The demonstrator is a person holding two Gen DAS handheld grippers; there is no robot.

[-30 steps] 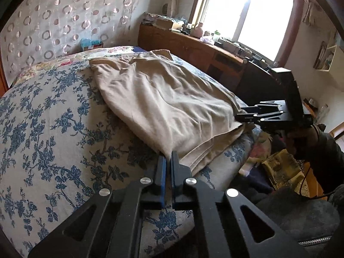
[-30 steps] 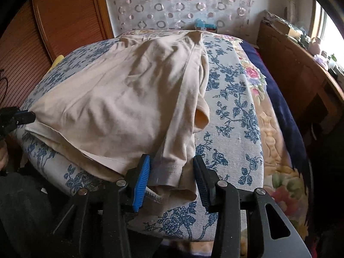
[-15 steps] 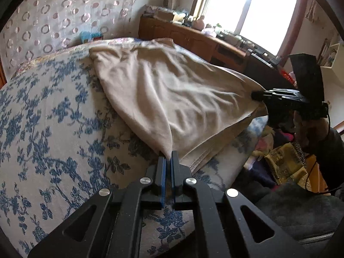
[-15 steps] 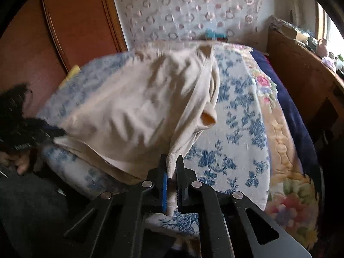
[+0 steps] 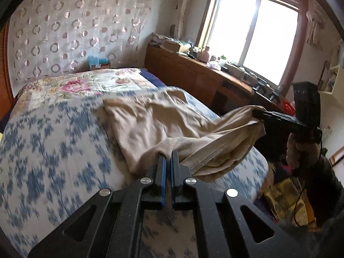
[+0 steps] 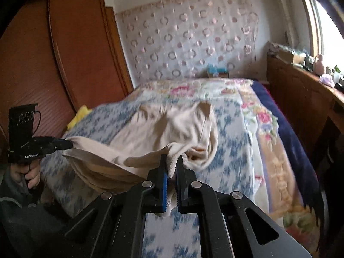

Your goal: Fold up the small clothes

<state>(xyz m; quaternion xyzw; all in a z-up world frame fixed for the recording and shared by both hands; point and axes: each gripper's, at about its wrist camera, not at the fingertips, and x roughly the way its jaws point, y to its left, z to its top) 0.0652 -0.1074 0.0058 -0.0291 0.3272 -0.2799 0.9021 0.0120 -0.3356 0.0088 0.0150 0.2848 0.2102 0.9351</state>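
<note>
So the biggest thing is the bed (image 5: pixel 53 150), with a white cover full of blue flowers and a strip of pink flowers at the far end. Behind it hangs a thin curtain (image 5: pixel 64 32) with round rings on it. A long brown wooden dresser (image 5: pixel 189 73) runs along one side under a bright window (image 5: pixel 253 36), and a tall brown wardrobe (image 6: pixel 64 53) stands on the other side.

On the bed lies the beige cloth (image 5: pixel 154 124) (it looks like a small shirt or shorts, hard to tell which). Its far part rests on the blue flower cover. Its near edge is lifted off the bed and stretched between the two tongs.

Next, the left gripper (image 5: pixel 168 158) has its jaws pressed together on one corner of the near edge. The right gripper (image 6: pixel 172 163) has its jaws pressed together on the other corner, with a bunch of cloth sticking up between the blue pads (image 6: pixel 164 177).

Each gripper is held by a hand (image 6: pixel 28 174). A small yellow thing (image 6: pixel 79 116) peeks out by the wardrobe
</note>
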